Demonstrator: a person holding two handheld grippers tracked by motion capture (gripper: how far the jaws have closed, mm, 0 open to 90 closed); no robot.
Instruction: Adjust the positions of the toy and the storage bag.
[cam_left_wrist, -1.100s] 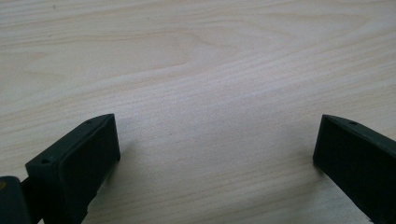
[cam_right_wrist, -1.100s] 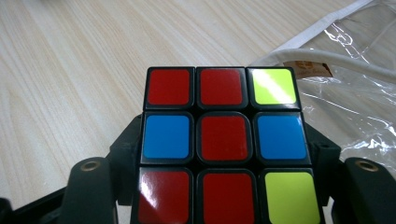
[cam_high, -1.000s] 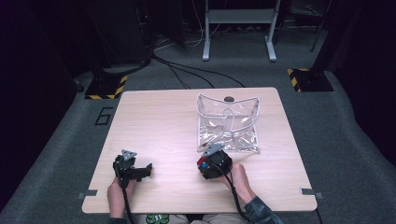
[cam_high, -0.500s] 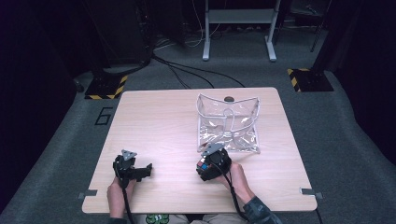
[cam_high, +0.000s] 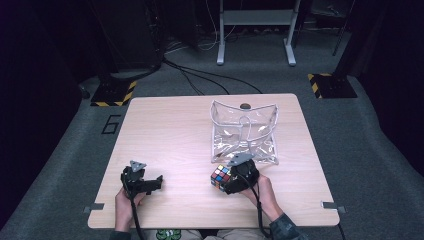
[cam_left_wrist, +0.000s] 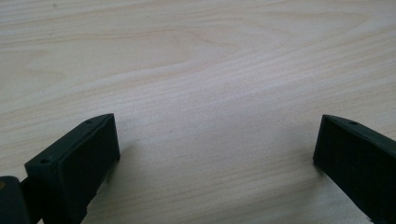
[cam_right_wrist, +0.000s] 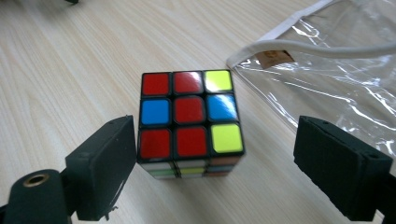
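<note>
Worktop (cam_high: 170, 130) first: pale wood, with the clear pouch (cam_high: 244, 131) lying flat toward two o'clock. Just off the pouch's near corner, at about five o'clock, sits the puzzle cube (cam_high: 220, 176), red-faced on top, standing on the wood. The right gripper (cam_right_wrist: 212, 163) is low behind it, forearm angled in from six; its jaws have just been opening, released, cube between them with the right pad clear. At seven o'clock the left gripper (cam_left_wrist: 215, 154) rests released, pointing right.

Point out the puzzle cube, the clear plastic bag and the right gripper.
puzzle cube (cam_right_wrist: 191, 109): right gripper view, centre red sticker of its top face.
clear plastic bag (cam_high: 243, 132): high view, middle of its clear panel.
right gripper (cam_right_wrist: 212, 163): right gripper view, midway between its fingertips.
</note>
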